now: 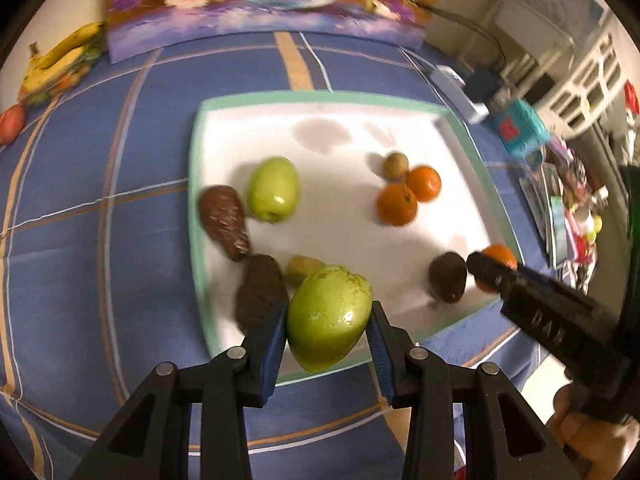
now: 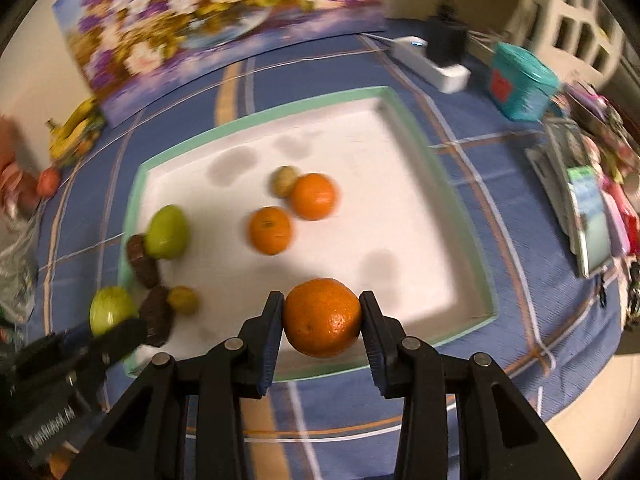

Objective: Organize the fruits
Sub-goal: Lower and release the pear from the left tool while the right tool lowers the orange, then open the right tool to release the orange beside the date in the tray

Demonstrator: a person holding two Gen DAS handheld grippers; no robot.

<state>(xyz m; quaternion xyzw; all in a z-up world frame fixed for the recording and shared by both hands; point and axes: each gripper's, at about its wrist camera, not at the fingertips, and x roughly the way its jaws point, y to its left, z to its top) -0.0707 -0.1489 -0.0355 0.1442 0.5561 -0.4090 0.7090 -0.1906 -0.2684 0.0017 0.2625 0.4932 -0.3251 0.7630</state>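
Left hand-held gripper [image 1: 329, 322] clamps a green mango [image 1: 328, 316] over the tray's [image 1: 320, 98] near edge. Right hand-held gripper [image 2: 322, 318] clamps an orange [image 2: 322, 316] above the tray.

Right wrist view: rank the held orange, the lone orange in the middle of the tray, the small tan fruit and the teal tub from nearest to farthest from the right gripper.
1. Held orange, clamped in the right gripper.
2. Lone orange, mid-tray, slightly left.
3. Small tan fruit, farther back, touching another orange.
4. Teal tub, off the tray, far right on the blue cloth.
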